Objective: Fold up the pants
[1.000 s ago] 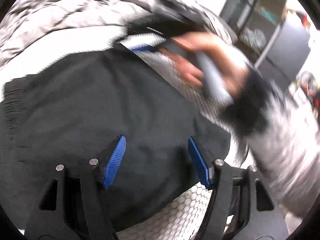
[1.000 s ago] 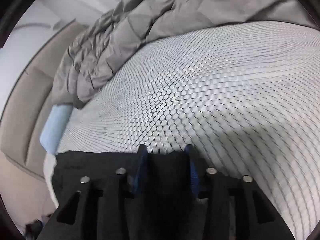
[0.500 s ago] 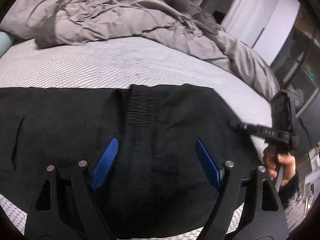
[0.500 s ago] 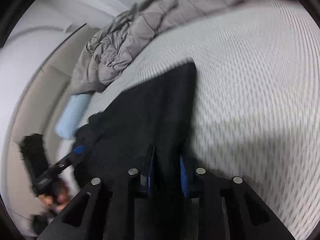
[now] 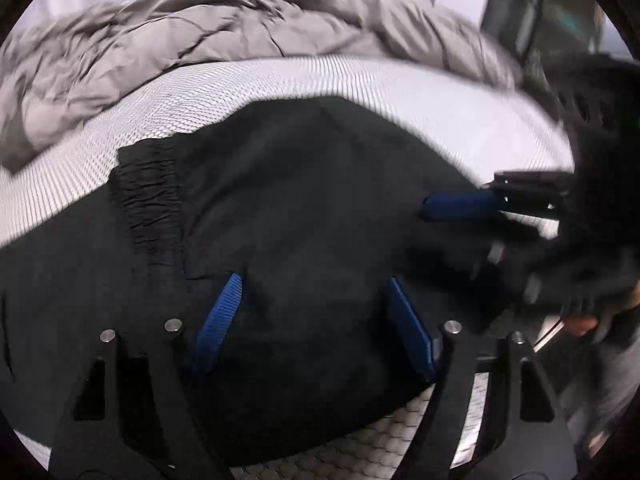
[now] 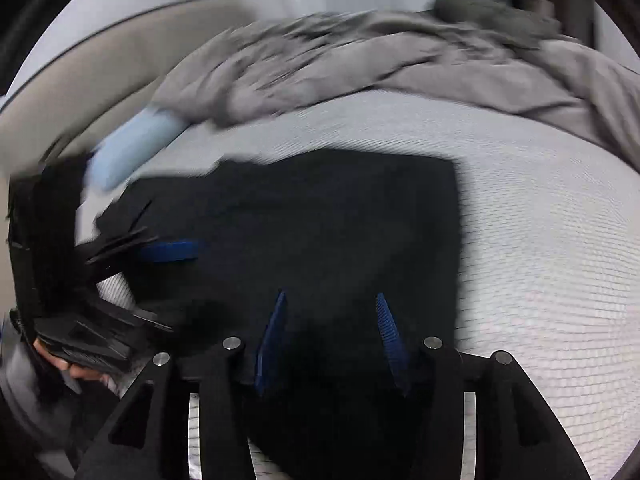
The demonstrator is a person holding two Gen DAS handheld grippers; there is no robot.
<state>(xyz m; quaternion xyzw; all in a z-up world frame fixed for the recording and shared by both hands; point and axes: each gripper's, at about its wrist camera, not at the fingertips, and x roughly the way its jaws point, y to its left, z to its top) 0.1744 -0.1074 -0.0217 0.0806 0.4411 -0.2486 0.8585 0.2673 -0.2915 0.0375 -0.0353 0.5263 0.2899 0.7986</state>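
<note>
The black pants (image 5: pixel 300 200) lie folded on the white mesh mattress (image 5: pixel 280 76), with the ribbed waistband (image 5: pixel 148 196) at the left. My left gripper (image 5: pixel 315 280) hovers just over the near part of the cloth. Its jaws are wide apart and closing a little, pinching nothing. In the right wrist view the pants (image 6: pixel 320 220) form a dark rectangle. Above its near edge, my right gripper (image 6: pixel 331 295) has its jaws opening, and the cloth beneath them is not pinched. Each view shows the other gripper's blue finger over the pants: the right one (image 5: pixel 460 204) and the left one (image 6: pixel 170 250).
A crumpled grey duvet (image 6: pixel 380 52) is heaped along the far side of the mattress (image 6: pixel 540 220). A light blue pillow (image 6: pixel 128 152) lies at the far left by a beige headboard (image 6: pixel 100 60). Bare mattress shows to the right of the pants.
The right gripper, shut on the pants' edge half a second ago, has let go and drawn back. The pants now lie in a shorter fold. The left gripper has shifted over the cloth.
</note>
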